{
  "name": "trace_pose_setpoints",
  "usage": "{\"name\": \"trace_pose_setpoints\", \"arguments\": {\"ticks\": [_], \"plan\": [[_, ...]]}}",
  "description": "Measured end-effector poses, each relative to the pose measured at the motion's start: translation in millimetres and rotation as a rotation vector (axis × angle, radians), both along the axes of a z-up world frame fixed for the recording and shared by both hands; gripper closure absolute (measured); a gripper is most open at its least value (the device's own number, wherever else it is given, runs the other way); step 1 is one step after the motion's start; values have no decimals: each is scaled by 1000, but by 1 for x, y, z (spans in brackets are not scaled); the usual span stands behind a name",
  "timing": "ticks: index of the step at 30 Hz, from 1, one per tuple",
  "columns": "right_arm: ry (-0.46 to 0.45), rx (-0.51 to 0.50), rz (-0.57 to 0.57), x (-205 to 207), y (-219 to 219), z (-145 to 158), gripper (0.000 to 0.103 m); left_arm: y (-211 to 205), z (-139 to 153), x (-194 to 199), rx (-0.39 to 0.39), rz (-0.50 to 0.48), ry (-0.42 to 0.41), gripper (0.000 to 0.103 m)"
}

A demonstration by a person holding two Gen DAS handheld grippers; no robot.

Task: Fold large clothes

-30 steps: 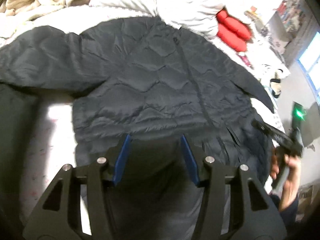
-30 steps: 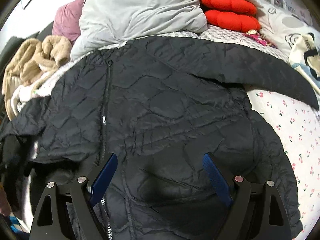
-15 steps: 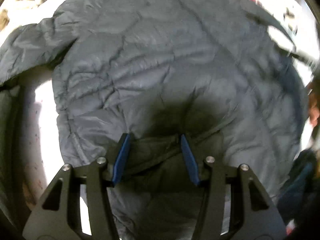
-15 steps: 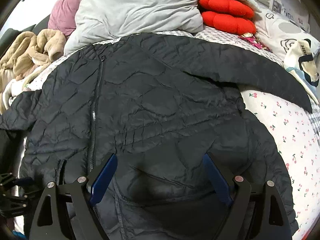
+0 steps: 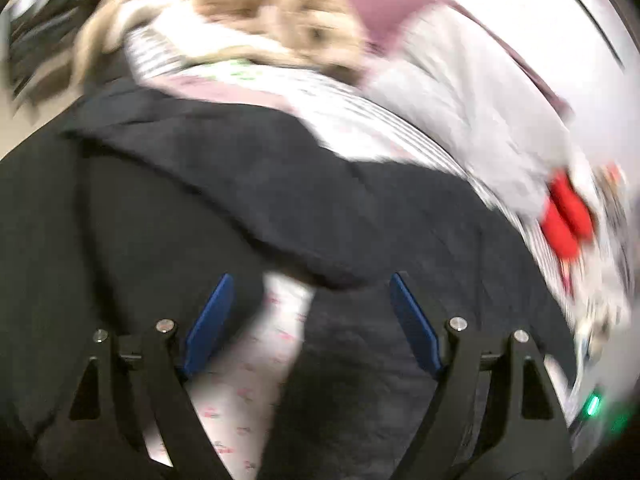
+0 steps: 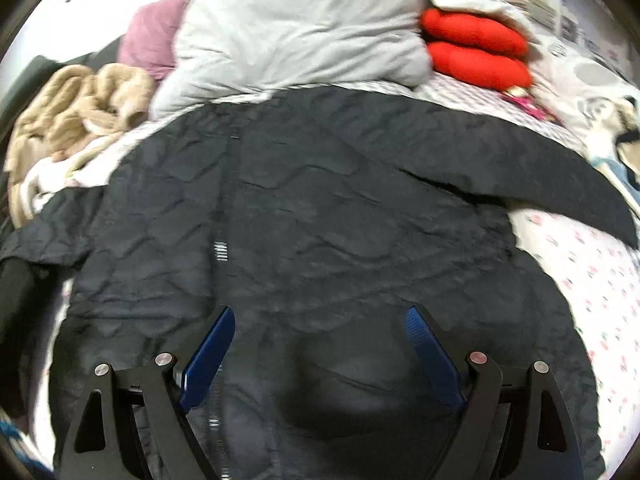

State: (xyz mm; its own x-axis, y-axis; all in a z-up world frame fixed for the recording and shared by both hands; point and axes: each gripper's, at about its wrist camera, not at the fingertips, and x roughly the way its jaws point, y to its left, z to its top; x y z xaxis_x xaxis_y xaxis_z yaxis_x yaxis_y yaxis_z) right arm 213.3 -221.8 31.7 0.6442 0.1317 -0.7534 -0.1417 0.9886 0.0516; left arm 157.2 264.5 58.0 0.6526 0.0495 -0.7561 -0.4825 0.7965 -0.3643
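- There, the black quilted jacket [image 6: 320,216] lay spread flat on the bed sheet [image 6: 592,280].
- Left gripper [image 5: 310,320]: jaws opening, nothing gripped.
- Right gripper [image 6: 320,352]: jaws wide, empty above the jacket.

My left black two-finger gripper with blue pads [image 5: 310,304] was pitched downward with its jaws opening and nothing caught between them, while my matching right black gripper with blue pads [image 6: 320,340] hung spread wide, also angled down, gripping nothing.
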Motion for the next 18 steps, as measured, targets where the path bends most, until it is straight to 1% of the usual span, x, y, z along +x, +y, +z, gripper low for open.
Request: {"name": "trace_pose_setpoints", "arguments": {"ticks": [1, 3, 5, 6, 8, 9, 11, 12, 14, 15, 16, 17, 18], "plan": [[-10, -27, 9, 0, 4, 0, 14, 17, 1, -4, -29, 57, 2, 22], [-17, -94, 12, 3, 12, -3, 14, 58, 2, -24, -76, 211, -22, 22], [-11, -136, 16, 7, 17, -7, 14, 84, 0, -39, -127, 304, -30, 18], [-10, -138, 15, 9, 17, -8, 14, 103, -2, -42, -174, 347, -28, 18], [-12, -120, 2, 13, 15, -7, 14, 134, -8, -37, -265, 385, 6, 18], [-14, -103, -10, 15, 13, -6, 14, 149, -10, -32, -288, 414, 8, 18], [-8, -67, -25, 17, 12, -4, 14, 167, -20, -20, -285, 456, 26, 17], [-4, -43, -21, 16, 12, -3, 14, 177, -29, -10, -304, 465, 43, 17], [-3, -28, -5, 15, 14, -2, 14, 186, -53, 5, -365, 466, 69, 17], [-10, -38, -3, 14, 15, -1, 14, 186, -57, 10, -352, 486, 83, 17], [-15, -48, -6, 13, 15, 0, 14, 184, -56, 14, -314, 503, 80, 19], [-19, -59, -16, 13, 13, 0, 14, 179, -52, 16, -262, 504, 72, 42], [-19, -57, -30, 14, 9, 1, 14, 175, -47, 22, -224, 473, 65, 66]]}}
